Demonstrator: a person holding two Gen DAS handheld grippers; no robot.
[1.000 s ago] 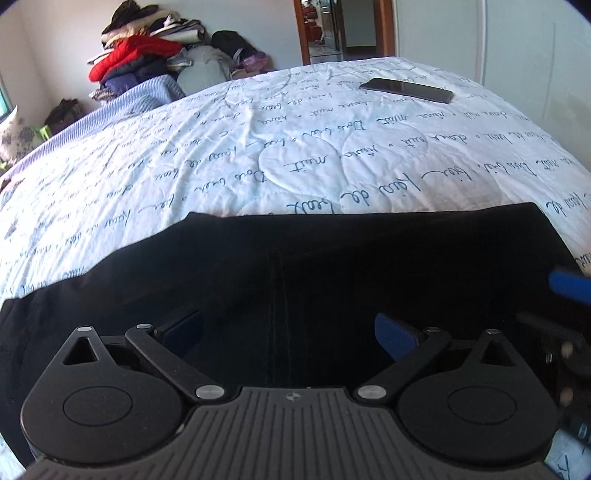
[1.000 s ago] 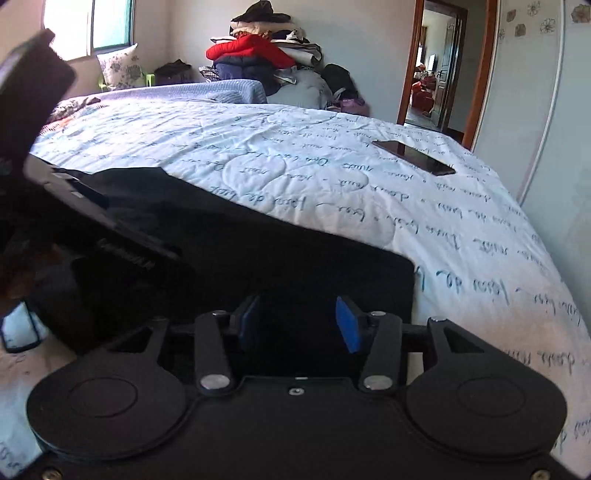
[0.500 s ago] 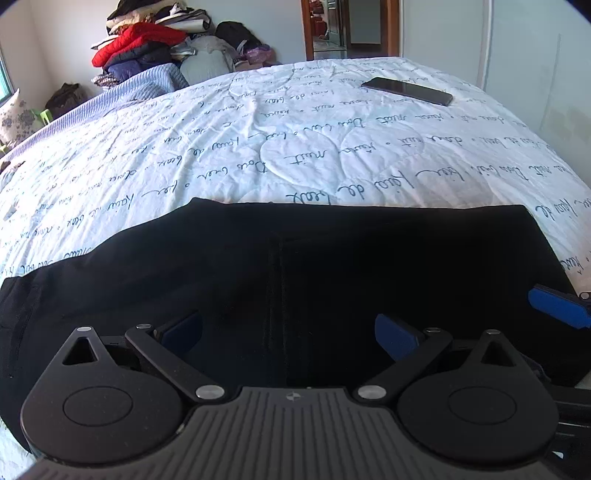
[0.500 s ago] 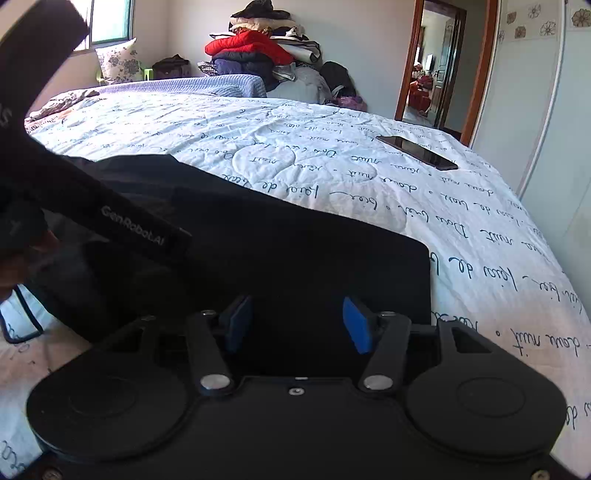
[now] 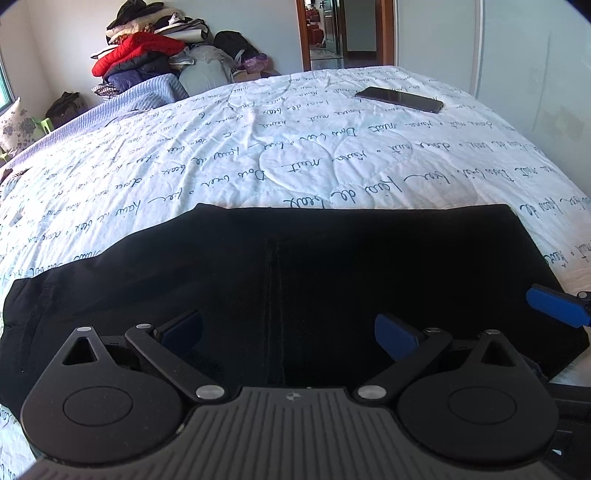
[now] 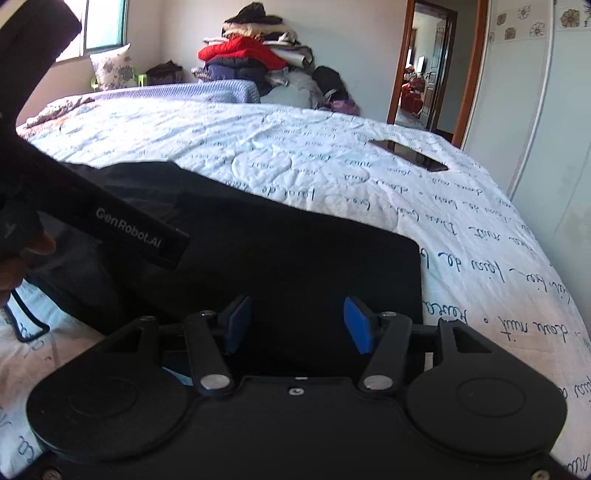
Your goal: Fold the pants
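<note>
A white quilt [image 5: 332, 147] printed with dark cursive script covers the bed. A black smartphone [image 5: 399, 99] lies flat near the bed's far right edge. Beyond the far edge, a heap of clothes [image 5: 147, 55] topped by a red jacket [image 6: 240, 50] rises against the wall, beside an open doorway [image 6: 428, 70]. A floral pillow [image 6: 112, 70] leans under the window [image 6: 105, 26].

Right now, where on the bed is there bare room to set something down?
Bare quilt lies between the black pants and the black phone, and left toward the blue blanket. The near edge is crowded by pants and both grippers.
</note>
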